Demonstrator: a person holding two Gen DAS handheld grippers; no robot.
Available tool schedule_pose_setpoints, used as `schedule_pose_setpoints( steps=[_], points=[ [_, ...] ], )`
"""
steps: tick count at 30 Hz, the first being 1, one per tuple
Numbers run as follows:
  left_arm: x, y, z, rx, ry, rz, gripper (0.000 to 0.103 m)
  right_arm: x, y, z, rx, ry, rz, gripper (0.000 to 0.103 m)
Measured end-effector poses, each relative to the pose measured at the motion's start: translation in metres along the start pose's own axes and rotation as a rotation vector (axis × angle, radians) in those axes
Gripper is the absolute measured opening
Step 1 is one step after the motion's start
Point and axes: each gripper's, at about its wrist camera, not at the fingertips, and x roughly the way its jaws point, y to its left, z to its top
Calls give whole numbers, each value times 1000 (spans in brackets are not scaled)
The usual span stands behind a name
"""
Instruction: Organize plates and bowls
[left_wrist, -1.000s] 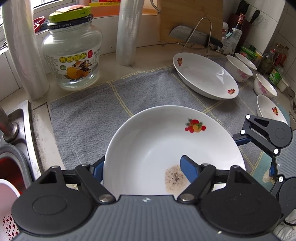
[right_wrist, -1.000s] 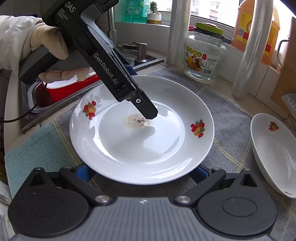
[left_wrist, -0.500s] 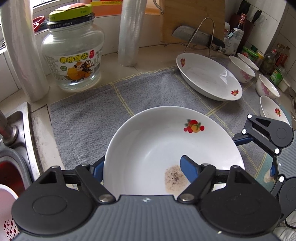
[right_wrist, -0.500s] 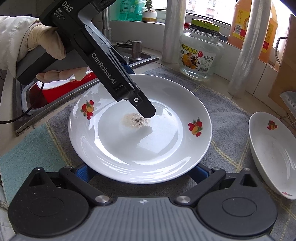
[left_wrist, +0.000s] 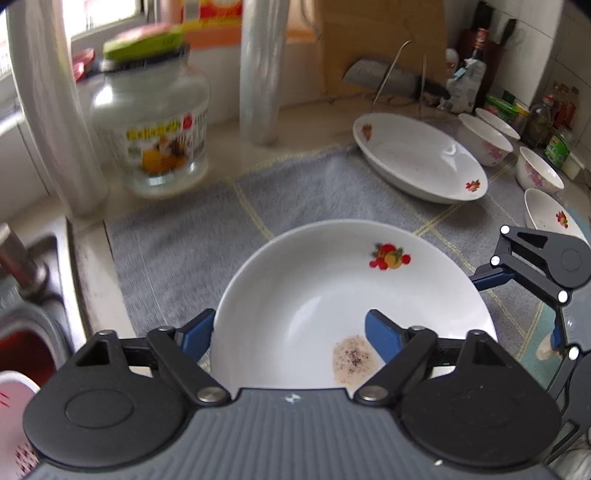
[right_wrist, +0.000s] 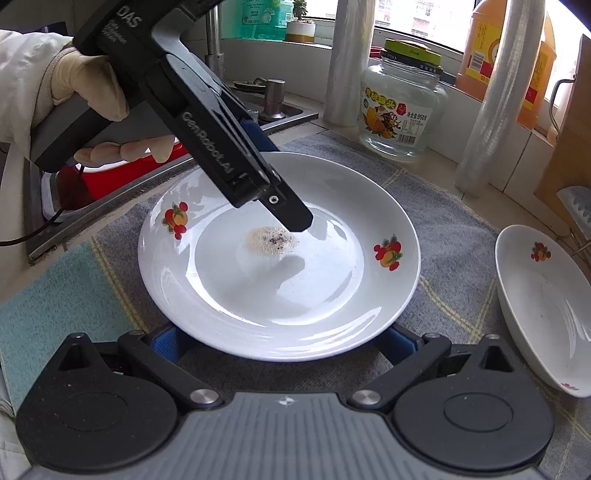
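Note:
A white plate with fruit prints and a speckled stain (left_wrist: 314, 295) (right_wrist: 332, 280) is held above the grey cloth. My left gripper (left_wrist: 291, 328) is shut on its rim, one finger (left_wrist: 380, 334) over the plate and one (left_wrist: 195, 332) under it; it shows from the side in the right wrist view (right_wrist: 295, 221). My right gripper (right_wrist: 280, 341) is open, its fingers (right_wrist: 166, 341) under the plate's near edge; whether they touch it is unclear. A second white dish (left_wrist: 417, 162) (right_wrist: 546, 314) lies on the cloth. Several small bowls (left_wrist: 484, 138) stand at the far right.
A glass jar with a green lid (left_wrist: 151, 129) (right_wrist: 402, 107) and wrapped pipes (left_wrist: 262, 70) stand behind the cloth. The sink with a red basin (right_wrist: 110, 177) is to the left. A cleaver (left_wrist: 388, 83), cutting board and bottles (left_wrist: 476, 62) stand at the back right.
The plate has risen and tilted slightly with my left gripper; the view has shifted toward the left and blurred. My right gripper stays under the plate's near edge.

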Motion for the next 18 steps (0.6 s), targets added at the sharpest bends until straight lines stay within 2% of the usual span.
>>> schedule_pose_setpoints(
  steps=[4, 8, 9, 10, 12, 15, 18],
  points=[
    [-19, -13, -3, 59, -78, 102, 93, -10, -7, -5, 33, -1, -3, 103],
    [-40, -35, -5, 140, -153, 197, 94, -27, -13, -11, 67, -9, -47, 103],
    [-44, -40, -6, 157, -167, 209, 99, -32, -14, -12, 78, -10, -59, 103],
    [-47, -46, -7, 164, -181, 212, 102, -37, -15, -14, 91, -17, -71, 103],
    [-53, -55, -9, 149, -204, 191, 102, -49, -18, -17, 123, -30, -94, 103],
    [-57, -67, -10, 105, -196, 127, 102, -66, -22, -24, 172, -48, -130, 103],
    [-63, -83, -14, 85, -235, 120, 102, -78, -27, -30, 217, -38, -200, 103]
  ],
)
